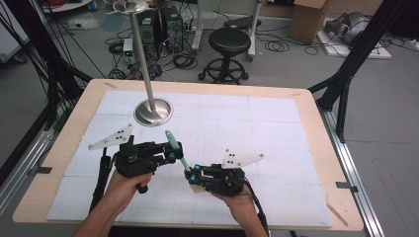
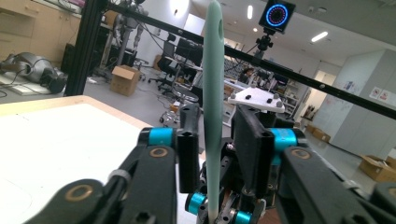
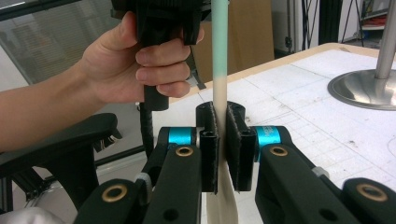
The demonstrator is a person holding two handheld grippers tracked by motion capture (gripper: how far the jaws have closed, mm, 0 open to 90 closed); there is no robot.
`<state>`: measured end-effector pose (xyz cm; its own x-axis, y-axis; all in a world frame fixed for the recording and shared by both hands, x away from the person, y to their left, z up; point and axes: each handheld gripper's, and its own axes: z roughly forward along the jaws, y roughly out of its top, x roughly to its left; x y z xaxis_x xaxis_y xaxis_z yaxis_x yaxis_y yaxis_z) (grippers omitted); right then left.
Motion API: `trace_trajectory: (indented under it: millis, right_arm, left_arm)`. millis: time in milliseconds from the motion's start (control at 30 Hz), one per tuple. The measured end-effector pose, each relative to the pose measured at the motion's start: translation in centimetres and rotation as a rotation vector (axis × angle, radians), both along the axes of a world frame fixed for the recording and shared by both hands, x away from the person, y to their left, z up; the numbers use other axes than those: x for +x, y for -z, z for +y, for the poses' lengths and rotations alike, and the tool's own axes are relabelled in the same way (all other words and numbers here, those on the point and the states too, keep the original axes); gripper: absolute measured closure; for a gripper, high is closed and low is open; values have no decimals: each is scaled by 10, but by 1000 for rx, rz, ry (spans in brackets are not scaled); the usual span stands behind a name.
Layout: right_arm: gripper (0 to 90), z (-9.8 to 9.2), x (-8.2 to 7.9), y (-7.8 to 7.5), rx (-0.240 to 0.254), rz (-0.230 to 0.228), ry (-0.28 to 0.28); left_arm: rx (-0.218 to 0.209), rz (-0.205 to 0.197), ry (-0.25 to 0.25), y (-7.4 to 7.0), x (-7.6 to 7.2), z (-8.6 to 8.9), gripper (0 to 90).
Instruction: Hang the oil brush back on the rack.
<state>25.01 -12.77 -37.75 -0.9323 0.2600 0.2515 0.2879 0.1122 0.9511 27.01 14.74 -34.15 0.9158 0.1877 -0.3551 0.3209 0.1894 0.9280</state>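
Spatula (image 1: pixel 177 150): mint handle, cream blade, held off the mat (image 1: pixel 276 123) between both grippers, near the table's front centre. Your right gripper (image 3: pixel 220 140) is pressed together on the cream end. Your left gripper (image 2: pixel 214 140) stands spread around the handle; contact with its left jaw is unclear. Risk: with one firm grip, the spatula could pivot or slip if you let go right before the left closes. Stand (image 1: pixel 153 111) sits well apart.

A slim utensil (image 1: pixel 177 149) with a pale green handle fading to a cream lower end is off the table, tilted. It's held between the two grippers, near the table's front middle.
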Motion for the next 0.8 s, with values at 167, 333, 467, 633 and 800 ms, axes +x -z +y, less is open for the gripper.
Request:
trace_trajectory:
  millis: [167,333,467,633,800]
  right_arm:
    - [838,1,0,0,-3,-1,-4]
    - [471,-4,2,1,-24,26,78]
    - [386,-22,-2,-2,-28,-15,175]
    - [291,-51,-7,-4,-45,-43,336]
    - [196,-74,-10,-5,-106,-75,464]
  left_arm:
    - [10,-2,-1,0,1,0,816]
    - [47,-8,-40,-5,7,4,826]
    - [83,-16,-100,-19,20,15,827]
    - [142,-28,-163,-35,35,26,827]
    - [195,-31,-209,-52,55,35,828]
